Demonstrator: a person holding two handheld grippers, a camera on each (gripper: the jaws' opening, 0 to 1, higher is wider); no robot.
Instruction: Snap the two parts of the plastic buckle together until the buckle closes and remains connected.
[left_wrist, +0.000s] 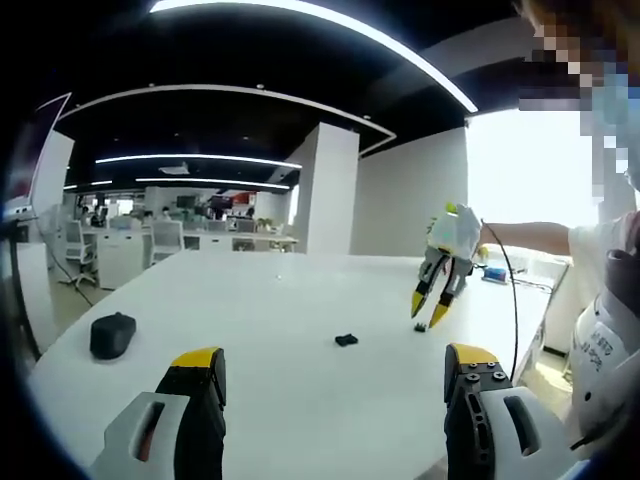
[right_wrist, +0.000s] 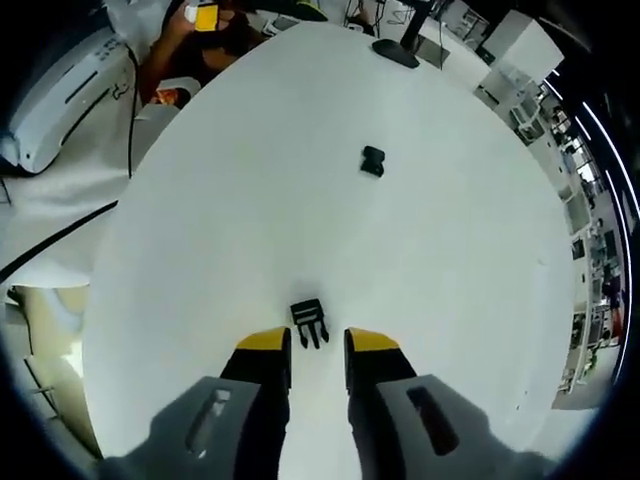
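- The pronged buckle half (right_wrist: 309, 322) lies on the white surface (right_wrist: 420, 250), just ahead of the right gripper (right_wrist: 317, 356), jaws narrowly parted, nothing held.
- The socket half (right_wrist: 372, 160) sits well beyond it.
- Prongs are probably best straddled squarely.
- The left gripper (left_wrist: 333, 372) jaws are spread wide, nothing held.

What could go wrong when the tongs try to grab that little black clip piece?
1. The pronged buckle piece lies loose on the smooth white table; the right tongs, hovering just over it, might nudge it away.
2. The other buckle piece sits far off, so lining both up could fail.
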